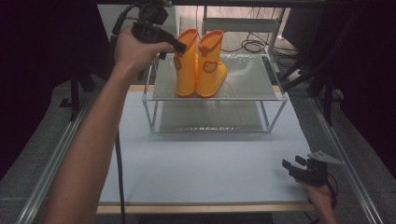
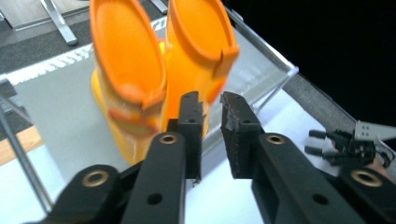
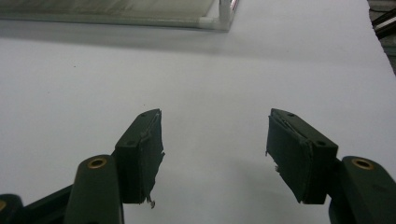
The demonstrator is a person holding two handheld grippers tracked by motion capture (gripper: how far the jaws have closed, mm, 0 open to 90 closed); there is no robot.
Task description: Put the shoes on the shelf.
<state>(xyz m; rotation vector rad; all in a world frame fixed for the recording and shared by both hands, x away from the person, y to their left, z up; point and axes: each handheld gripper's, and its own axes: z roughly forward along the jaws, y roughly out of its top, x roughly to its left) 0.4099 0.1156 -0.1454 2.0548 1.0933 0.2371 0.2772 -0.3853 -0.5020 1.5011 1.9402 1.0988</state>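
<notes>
boots [image 1: 200, 63]: two, orange, upright, side by side and touching, on the top shelf [image 1: 243, 79] of a wire rack [image 1: 150, 112], toward its left half. openings up, nothing visible inside either one in the left gripper view [image 2: 128, 46]. darker orange trim at the rims, a patch on each shaft. rest of the top shelf bare, lower shelf [image 1: 210, 116] likewise, as far as visible through the frame. rack toward the far side of a white table [image 1: 196, 168].

left gripper [image 1: 180, 46]: raised in a hand [image 1: 133, 49] at the rack's left, jaw tips right at the rim of the left boot in the high view; contact not clear from there. in the left gripper view [image 2: 212, 116], jaws drawn close with a narrow gap left, nothing between the pads, boots just beyond the tips. not clamped on anything.

right gripper [image 1: 293, 164]: low at the near right corner of the table, well apart from rack and boots, held in a hand [image 1: 322, 193] near the table edge. in the right gripper view [image 3: 215, 149], jaws spread wide over bare white surface, nothing between them, a corner of the rack at the top edge [image 3: 219, 16]. also visible far off in the left gripper view [image 2: 327, 142].
</notes>
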